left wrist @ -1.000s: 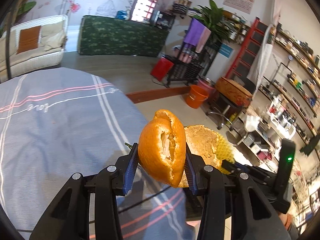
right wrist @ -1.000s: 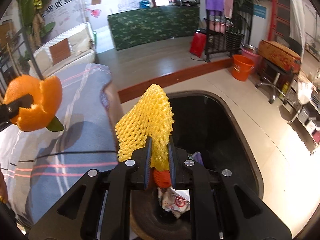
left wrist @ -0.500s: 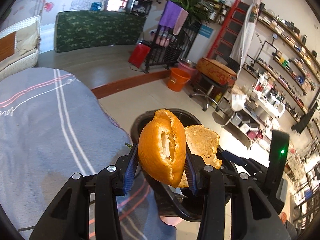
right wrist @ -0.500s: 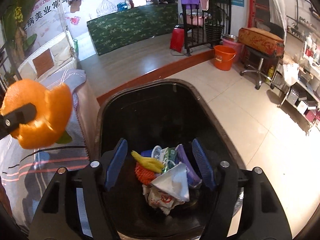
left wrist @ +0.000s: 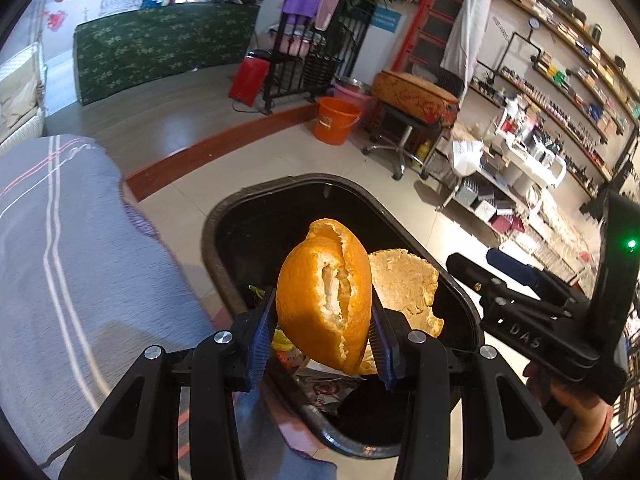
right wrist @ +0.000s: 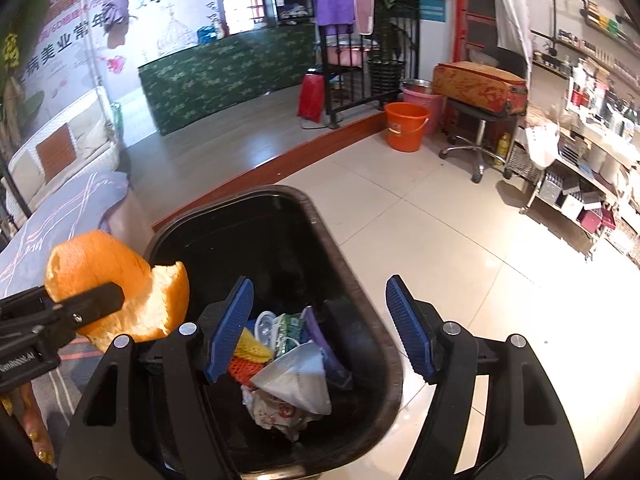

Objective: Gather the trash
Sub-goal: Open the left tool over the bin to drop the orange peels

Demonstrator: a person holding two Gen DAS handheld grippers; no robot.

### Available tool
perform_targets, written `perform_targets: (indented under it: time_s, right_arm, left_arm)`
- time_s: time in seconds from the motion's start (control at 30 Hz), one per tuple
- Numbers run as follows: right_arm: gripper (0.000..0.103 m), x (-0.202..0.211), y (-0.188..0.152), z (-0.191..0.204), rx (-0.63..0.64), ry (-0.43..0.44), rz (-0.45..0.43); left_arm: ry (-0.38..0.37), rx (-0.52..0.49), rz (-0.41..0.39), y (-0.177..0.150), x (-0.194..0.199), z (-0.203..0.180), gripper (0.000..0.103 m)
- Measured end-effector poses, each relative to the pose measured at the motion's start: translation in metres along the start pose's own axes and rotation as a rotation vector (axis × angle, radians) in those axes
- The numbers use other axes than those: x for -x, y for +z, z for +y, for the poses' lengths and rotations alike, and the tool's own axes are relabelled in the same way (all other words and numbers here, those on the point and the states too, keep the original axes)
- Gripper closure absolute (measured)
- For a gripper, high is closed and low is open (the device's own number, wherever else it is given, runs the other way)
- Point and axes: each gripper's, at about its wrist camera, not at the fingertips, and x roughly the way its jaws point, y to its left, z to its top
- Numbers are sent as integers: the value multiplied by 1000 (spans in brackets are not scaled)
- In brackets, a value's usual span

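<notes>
Two grippers over the black trash bin (right wrist: 372,308). Left gripper (left wrist: 324,330) clenched on an orange peel (left wrist: 324,296), pads pressing both sides; peel hangs above the bin's near-left rim, by the striped grey cloth (left wrist: 80,264). Right gripper (right wrist: 320,328) released, jaws wide w/ nothing between them, poised above bin's interior. Inside bin, near end: yellow foam net (right wrist: 252,346), white face mask (right wrist: 296,380), crumpled wrappers. Bin stands on tiled floor (right wrist: 480,260).
</notes>
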Motion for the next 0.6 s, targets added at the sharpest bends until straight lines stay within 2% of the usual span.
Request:
perform_targets:
  time_s: [0.1,0.17,0.23,0.3,0.43,0.5,0.6]
  right_arm:
    - [34,-1,1,-6,-13,-13,-2]
    - [34,-1,1,-8,-19,-17,-2]
    - [34,-2,1,-11,-22,-21,-2]
    - [34,-2,2,-14,-28,-23,-2]
    - [32,0,2,-17,-41,-34,-9]
    - [25,1,2,-18,-51,-39,-15]
    - [24,2,1,-18,-57,-38,-18]
  left_arm:
    - [-2,-15,29,4,-8,-4,55]
    - [-13,-19,48,6,-13,-4,46]
    - [-12,-22,43,7,-13,-7,29]
    - [-3,-29,26,9,-10,-9,17]
    - [22,-49,5,6,-6,-8,15]
    - [20,-37,0,6,-4,-8,14]
    - [19,-8,-25,5,3,-5,10]
